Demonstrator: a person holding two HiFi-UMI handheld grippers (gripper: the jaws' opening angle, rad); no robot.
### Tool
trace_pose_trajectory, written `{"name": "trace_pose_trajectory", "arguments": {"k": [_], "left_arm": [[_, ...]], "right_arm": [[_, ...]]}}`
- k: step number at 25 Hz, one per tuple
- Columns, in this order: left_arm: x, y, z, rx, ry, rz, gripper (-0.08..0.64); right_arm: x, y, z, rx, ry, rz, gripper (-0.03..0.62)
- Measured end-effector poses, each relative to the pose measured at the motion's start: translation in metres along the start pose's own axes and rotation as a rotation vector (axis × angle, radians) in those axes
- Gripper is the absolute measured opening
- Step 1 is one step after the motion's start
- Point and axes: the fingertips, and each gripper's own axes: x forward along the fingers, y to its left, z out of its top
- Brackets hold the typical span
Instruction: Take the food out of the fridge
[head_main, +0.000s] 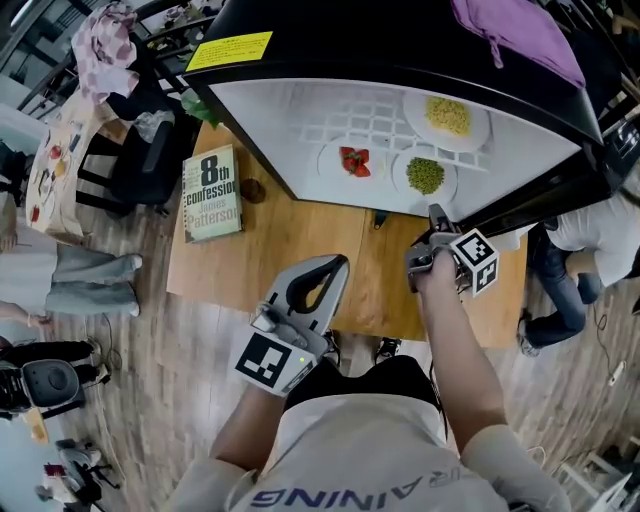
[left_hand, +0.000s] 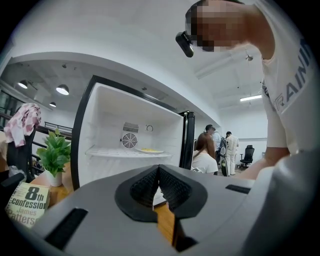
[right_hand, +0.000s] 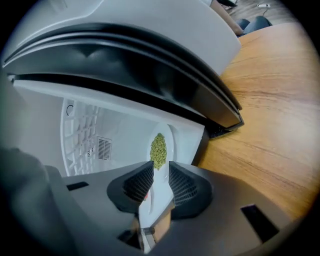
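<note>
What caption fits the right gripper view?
Open right tool lined up on the pea plate in the fridge.

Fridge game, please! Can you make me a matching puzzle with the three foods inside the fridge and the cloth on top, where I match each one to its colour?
Things:
1. strawberries
2. peas
3. yellow food
4. cloth

Colours:
A. green
B. purple
C. red
D. yellow

Right pairs: 1-C, 2-A, 3-D, 4-B.
</note>
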Motion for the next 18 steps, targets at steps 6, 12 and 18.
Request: {"name": "trace_pose_trajectory", "arguments": {"k": [6,12,18], "left_arm": [[-0.007,0.009,-0.003,-0.01,0.012,0.014,0.009],[-0.01,0.016,-0.006,-0.01,0.014,0.016,0.009],[-0.011,0.022,-0.006,-0.022,0.019,0.019,0.009]], "right_arm": [[0.009,-0.006,-0.006,0.023,0.006,-0.065,0.089],[0.012,-0.018,-0.002,0.056,-0.017,-0.078,0.103],[0.017,-0.016,0.009,0.096,-0.052,-0.053,0.104]]}}
